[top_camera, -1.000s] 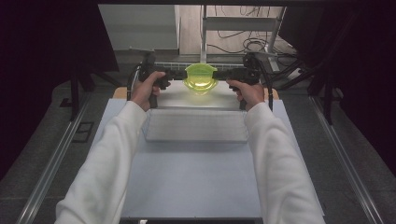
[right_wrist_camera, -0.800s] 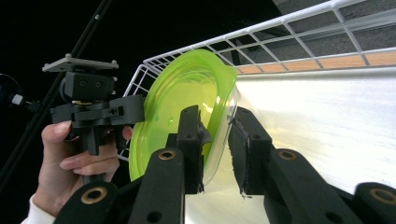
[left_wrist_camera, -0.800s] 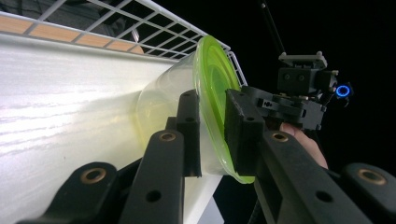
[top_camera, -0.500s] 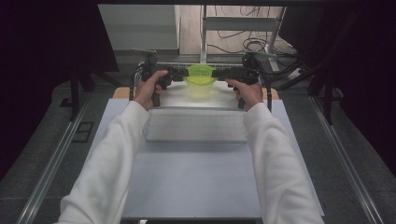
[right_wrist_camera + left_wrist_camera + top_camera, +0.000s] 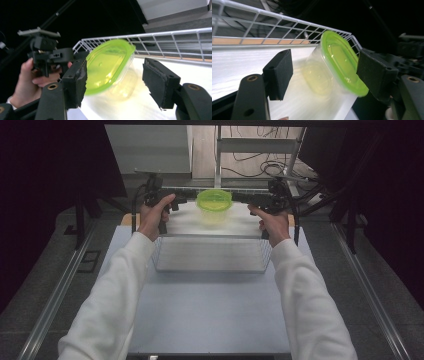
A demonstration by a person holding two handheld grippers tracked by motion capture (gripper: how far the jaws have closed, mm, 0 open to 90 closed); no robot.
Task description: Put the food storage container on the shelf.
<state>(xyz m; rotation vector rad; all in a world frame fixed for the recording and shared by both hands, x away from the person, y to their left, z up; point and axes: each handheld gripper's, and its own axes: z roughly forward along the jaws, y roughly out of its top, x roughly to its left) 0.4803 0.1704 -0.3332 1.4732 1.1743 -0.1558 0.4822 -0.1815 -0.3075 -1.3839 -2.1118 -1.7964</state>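
Dark surroundings frame one pale table (image 5: 210, 315) with one wire basket (image 5: 210, 254). At upper centre I see one green-lidded container (image 5: 214, 206) standing in the basket between my two grippers, left gripper (image 5: 186, 200) and right gripper (image 5: 244, 198). Both have just been opening and stand released, pads off the container.

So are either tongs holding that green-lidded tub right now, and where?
Neither. Both tongs have just been opening; the green-lidded tub sits between each pair, ungripped.

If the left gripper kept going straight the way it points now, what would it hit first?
Probably the green-lidded container: it sits directly ahead between the left gripper's open jaws, which have just been opening. Beyond it stands the right gripper. Depth is hard to judge.
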